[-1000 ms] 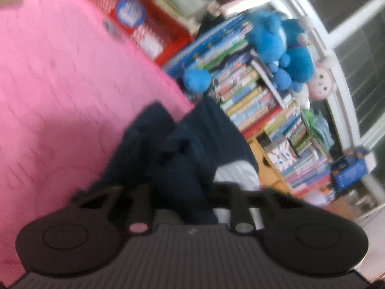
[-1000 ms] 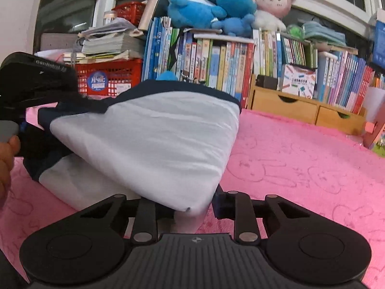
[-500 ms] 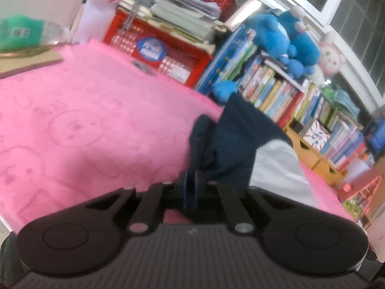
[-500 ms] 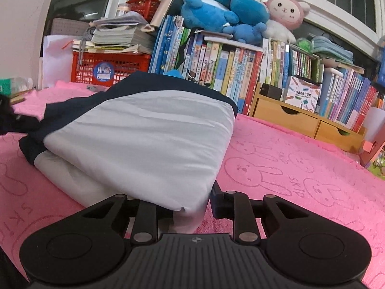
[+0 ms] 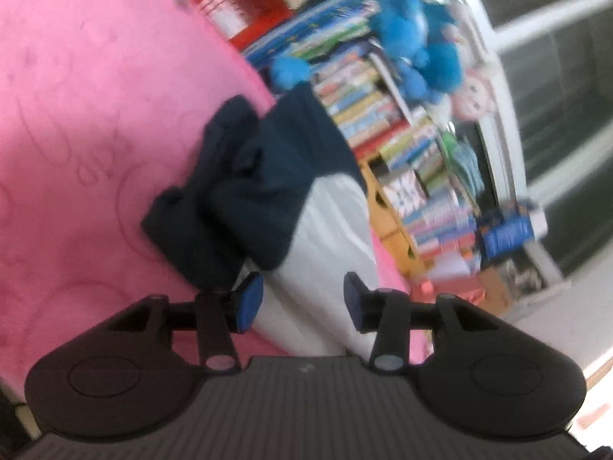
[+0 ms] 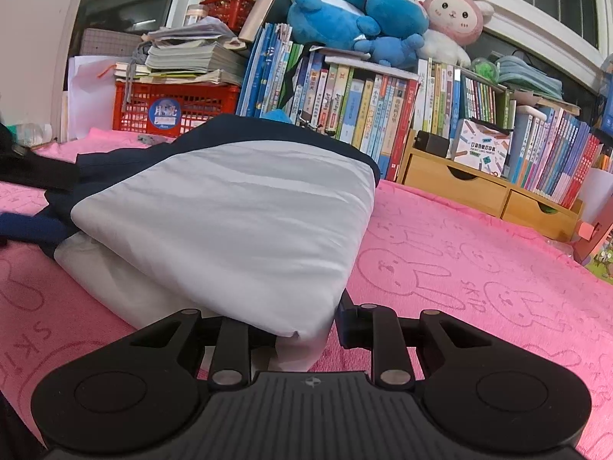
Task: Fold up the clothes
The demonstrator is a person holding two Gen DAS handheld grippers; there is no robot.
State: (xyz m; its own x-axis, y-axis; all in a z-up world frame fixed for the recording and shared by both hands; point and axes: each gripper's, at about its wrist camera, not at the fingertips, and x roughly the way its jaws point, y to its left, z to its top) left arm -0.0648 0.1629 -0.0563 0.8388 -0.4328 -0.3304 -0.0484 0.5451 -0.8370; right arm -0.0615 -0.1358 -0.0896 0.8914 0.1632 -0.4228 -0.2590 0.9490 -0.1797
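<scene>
A folded white and navy garment (image 6: 230,214) lies on the pink rabbit-print cloth (image 6: 479,268). In the left wrist view its navy part (image 5: 245,191) lies bunched beside the white part (image 5: 329,237). My left gripper (image 5: 299,303) is open, its blue pads spread, close to the garment's edge and holding nothing. My right gripper (image 6: 302,326) is at the garment's near corner, with white fabric draped between its fingers. Its left finger is hidden under the cloth, so I cannot tell how far the jaws stand apart. The left gripper (image 6: 34,176) shows dark at the right wrist view's left edge.
A row of books (image 6: 383,115) with blue and pink plush toys (image 6: 364,11) on top stands behind the cloth. A red crate (image 6: 172,107) with stacked papers is at the back left. A wooden drawer unit (image 6: 479,188) is at the back right.
My left gripper has opened and let go of the navy fabric, and its view has tilted. The garment has settled lower on the cloth. My right gripper has stayed at the corner.
</scene>
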